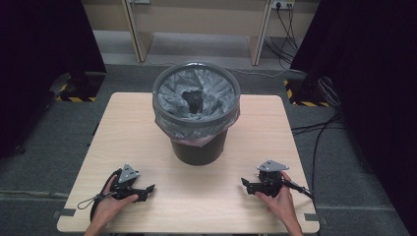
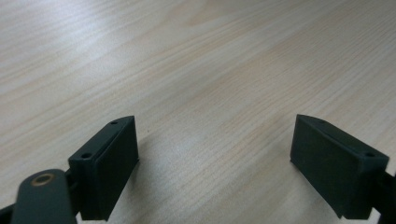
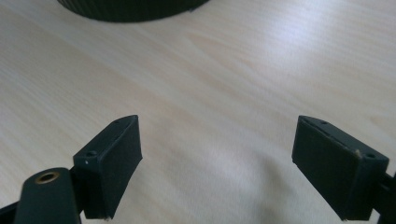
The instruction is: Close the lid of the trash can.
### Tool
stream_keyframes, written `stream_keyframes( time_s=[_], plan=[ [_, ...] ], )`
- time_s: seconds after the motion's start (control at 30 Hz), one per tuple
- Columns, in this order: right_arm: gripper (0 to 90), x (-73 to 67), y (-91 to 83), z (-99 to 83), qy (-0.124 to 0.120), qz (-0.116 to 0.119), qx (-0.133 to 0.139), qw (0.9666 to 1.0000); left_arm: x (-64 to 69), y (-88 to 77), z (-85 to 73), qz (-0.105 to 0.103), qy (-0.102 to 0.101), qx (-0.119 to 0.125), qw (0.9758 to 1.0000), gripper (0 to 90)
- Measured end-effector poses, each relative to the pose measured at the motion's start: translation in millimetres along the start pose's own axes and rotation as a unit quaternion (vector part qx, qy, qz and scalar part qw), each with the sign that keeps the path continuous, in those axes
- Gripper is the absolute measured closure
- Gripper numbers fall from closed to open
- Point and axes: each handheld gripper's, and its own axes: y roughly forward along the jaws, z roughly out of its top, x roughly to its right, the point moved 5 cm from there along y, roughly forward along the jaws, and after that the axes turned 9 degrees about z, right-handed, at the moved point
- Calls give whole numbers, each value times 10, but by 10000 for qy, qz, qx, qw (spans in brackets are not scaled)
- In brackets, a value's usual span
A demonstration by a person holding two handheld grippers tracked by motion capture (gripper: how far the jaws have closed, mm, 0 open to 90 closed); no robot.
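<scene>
So both grippers sit low on the tabletop (image 1: 147,128), left gripper (image 1: 143,192) and right gripper (image 1: 247,185) with jaws wide apart, holding nothing. Bin (image 1: 196,115) with its grey liner (image 1: 211,91) stands mid-table, well apart. Looks like the start; next move is probably reaching up to the liner rim.

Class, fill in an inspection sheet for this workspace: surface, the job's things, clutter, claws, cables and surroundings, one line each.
Surface: light wooden table, bare wood under both claws.
Job's things: dark bin upright at the table's middle, lined with a grey bag folded over its rim; a dark object lies inside, kind unclear.
Clutter: nothing seen on the table.
Claws: left claw and right claw rest low at the near edge, each held in a hand, jaws wide apart, holding nothing.
Cables: one trails from each claw; more cables on the floor at right.
Surroundings: grey floor, dark curtains both sides, wooden furniture behind.
</scene>
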Motion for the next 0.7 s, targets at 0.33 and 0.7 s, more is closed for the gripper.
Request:
stream_keyframes(
  time_s=[0.33, 0.7],
  plan=[
    [141, -96, -30, -261, 43, -115, -211, 9997, -1, -3, -6, -40, 13, 7, 10000, 135],
    [134, -131, -102, -349, 121, -230, -104, 9996, 0, -3, -7, -38, 21, 7, 10000, 134]
  ],
)
